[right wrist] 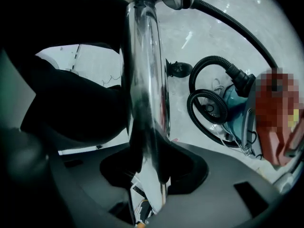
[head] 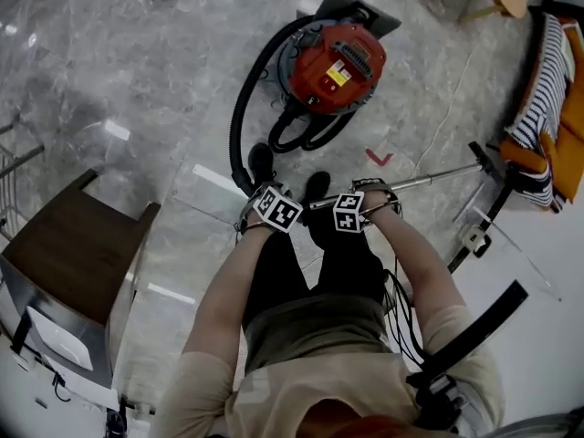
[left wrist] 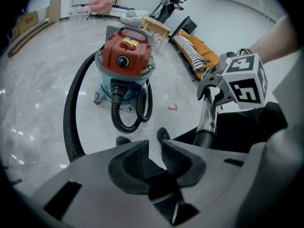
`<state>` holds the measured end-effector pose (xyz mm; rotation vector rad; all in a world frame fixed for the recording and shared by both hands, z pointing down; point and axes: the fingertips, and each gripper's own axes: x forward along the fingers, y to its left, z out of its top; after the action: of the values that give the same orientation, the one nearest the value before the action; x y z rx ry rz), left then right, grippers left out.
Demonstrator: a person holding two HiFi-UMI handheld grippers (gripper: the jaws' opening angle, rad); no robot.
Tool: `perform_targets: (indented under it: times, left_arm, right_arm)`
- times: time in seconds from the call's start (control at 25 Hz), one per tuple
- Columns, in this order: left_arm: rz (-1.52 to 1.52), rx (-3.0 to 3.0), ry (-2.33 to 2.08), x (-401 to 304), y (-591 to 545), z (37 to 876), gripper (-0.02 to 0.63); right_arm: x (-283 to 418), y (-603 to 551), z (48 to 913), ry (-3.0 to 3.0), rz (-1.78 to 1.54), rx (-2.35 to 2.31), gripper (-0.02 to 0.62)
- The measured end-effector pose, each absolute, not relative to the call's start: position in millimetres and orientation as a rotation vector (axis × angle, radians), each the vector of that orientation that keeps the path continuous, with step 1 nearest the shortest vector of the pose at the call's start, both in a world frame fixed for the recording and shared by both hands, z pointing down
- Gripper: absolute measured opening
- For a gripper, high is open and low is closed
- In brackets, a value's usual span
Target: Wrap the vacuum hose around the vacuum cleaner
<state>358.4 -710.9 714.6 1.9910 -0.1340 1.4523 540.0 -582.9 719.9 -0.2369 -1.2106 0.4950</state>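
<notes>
The red-topped vacuum cleaner (head: pixel 333 67) (left wrist: pixel 126 56) stands on the grey floor ahead. Its black ribbed hose (head: pixel 239 126) (left wrist: pixel 71 113) curves out to the left and down toward my grippers, with a short loop (right wrist: pixel 209 106) lying at the cleaner's base. My right gripper (head: pixel 351 210) (right wrist: pixel 149 163) is shut on the chrome wand tube (head: pixel 429 181) (right wrist: pixel 145 80), which runs off to the right. My left gripper (head: pixel 274 206) (left wrist: pixel 154 156) hangs beside the hose's near end, its jaws a narrow gap apart with nothing between them.
A brown-topped side table (head: pixel 68 254) stands at the left. A black floor stand (head: pixel 493 208) and a striped and orange cloth pile (head: pixel 547 99) are at the right. A red mark (head: pixel 379 158) is on the floor. A wooden table (left wrist: pixel 154 27) and a distant person (left wrist: pixel 173 4) are behind the cleaner.
</notes>
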Motion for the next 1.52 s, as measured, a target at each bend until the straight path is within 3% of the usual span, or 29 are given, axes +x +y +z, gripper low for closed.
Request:
perform_targets:
  times: [0.96,1.52]
  left_arm:
    - [1.243,1.751,-0.488,508,-679,869,0.054]
    - [1.332,1.607,-0.385,480,-701,978,0.054]
  right_arm:
    - [721,-661,916,-1.2,0.058,-0.536,0.133]
    - [700,-694,993,-1.278,0.078,-0.466,0.141]
